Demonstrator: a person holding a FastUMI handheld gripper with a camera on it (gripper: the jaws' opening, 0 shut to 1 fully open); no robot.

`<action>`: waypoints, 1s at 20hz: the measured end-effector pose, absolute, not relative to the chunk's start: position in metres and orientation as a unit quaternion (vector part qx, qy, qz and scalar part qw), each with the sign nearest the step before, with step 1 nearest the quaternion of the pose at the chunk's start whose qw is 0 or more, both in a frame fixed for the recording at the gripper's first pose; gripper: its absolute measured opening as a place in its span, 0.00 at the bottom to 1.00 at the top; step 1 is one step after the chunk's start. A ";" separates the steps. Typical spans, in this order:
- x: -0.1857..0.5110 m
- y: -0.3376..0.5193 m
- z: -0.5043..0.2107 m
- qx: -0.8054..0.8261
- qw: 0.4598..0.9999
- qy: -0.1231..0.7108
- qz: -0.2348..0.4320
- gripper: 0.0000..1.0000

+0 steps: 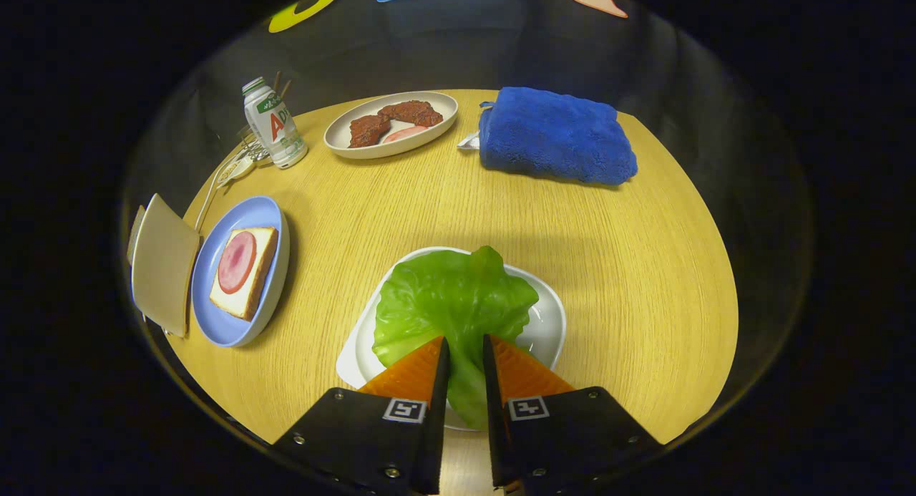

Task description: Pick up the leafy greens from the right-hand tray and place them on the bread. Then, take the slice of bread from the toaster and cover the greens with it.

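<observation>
On the round wooden table (644, 267), a white tray (547, 324) was seen just ahead of the gripper (465, 356), with the leafy greens (451, 303) lying across it. The near part of the leaf was caught between the two fingers, which were drawn close together with only a narrow gap; whether both were actually pressed on the leaf could not be told. Well off to the left, a blue plate (215, 324) was set, and on it the bread (247, 281) was laid flat with a round slice of ham (237, 261) on top. Just beyond that plate's outer side the toaster (164, 263) was placed. Farther back, an oval dish of meat (390, 122), a small bottle (274, 124) and a folded blue towel (554, 134) were ranged along the far side.

The step in hand was judged to be the picking of the greens. For it to be done well, the fingers would have to be closed firmly on the thick stem end of the leaf, not merely on a thin frill that might tear or slip. A straight lift clear of the tray rim would be advised before any sideways carry. The leaf should then be brought over the ham and lowered flat, so that it was centred on the bread and not left hanging over the plate.
</observation>
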State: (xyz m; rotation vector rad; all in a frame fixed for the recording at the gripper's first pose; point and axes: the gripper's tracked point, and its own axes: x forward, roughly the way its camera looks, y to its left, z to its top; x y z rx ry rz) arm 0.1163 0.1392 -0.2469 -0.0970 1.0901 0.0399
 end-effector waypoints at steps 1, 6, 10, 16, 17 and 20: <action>0.116 0.139 -0.243 -0.035 0.848 0.528 0.019 0.14; 0.116 0.140 -0.236 -0.005 0.843 0.538 0.012 0.01; 0.118 0.149 -0.221 -0.015 0.849 0.529 0.013 0.01; 0.118 0.170 -0.198 -0.033 0.854 0.519 0.022 0.01; 0.118 0.175 -0.192 -0.036 0.855 0.516 0.025 0.01; 0.118 0.190 -0.179 -0.047 0.860 0.506 0.035 0.01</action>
